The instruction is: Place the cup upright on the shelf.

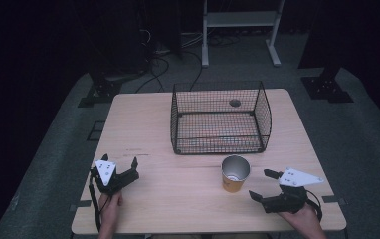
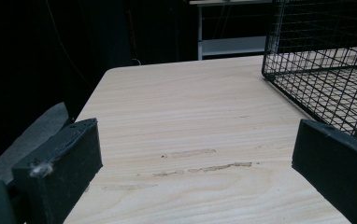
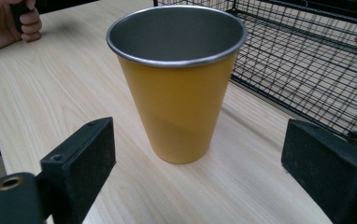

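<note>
While both hands rest near the person's edge of the desk, the yellow cup is the thing to watch: it stands upright on the pale wood, just in front of the black wire basket and a little toward the right tongs. Its inside is bare grey metal with a bright rim, and from the right gripper view it sits squarely between the two black jaws, ahead of them and apart from both.

The right tongs are held in the person's right hand just to the right of the cup, jaws spread wide, gripping nothing, the grey three-cornered plate on top. Over on the far side of the cup, well apart from it, the left tongs are gripped by the left hand; their jaws stand apart too, with only bare wood and a few faint scuff marks between them in the left gripper view. One corner of the basket rises at the right of that view, behind the right-hand jaw.

The basket sits behind the cup toward the far edge of the desk. Beyond that, on the dark floor, cables trail and the legs of a white frame stand.
</note>
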### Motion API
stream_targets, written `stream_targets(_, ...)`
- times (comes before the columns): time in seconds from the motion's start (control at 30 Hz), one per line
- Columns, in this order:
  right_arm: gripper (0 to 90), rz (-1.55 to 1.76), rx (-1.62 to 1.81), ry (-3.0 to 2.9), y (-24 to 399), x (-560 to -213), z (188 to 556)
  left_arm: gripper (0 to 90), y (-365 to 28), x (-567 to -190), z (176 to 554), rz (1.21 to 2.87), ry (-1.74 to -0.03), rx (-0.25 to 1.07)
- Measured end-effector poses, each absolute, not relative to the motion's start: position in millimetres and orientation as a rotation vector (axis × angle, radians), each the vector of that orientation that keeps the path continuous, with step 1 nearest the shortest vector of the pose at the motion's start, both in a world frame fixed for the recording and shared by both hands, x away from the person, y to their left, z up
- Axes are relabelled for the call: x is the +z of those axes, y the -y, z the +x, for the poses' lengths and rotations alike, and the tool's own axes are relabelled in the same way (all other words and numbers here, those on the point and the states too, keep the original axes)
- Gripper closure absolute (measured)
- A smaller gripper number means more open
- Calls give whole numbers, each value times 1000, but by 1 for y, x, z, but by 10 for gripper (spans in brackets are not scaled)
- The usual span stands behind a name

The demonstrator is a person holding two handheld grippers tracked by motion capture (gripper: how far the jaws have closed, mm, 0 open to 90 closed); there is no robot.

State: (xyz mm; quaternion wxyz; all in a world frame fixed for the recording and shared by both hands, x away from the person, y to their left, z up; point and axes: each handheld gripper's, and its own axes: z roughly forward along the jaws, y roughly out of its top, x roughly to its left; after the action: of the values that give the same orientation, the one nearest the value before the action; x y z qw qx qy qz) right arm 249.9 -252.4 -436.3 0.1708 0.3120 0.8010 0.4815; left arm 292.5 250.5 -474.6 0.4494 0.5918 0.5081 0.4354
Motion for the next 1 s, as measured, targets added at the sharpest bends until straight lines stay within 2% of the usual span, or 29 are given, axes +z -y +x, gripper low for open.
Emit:
stream_targets(0.23,74,878,1352,-2299,240,-436,254,8,-250,-475,293,1463,-1256,1077)
stream_targets(0.3,28,875,1344,-2309,234,-436,255,8,-250,-475,293,1464,-1256,1077)
stream_targets(1.0,20,900,1293,-2318,210,-440,275,8,-251,-475,292,1463,-1256,1076)
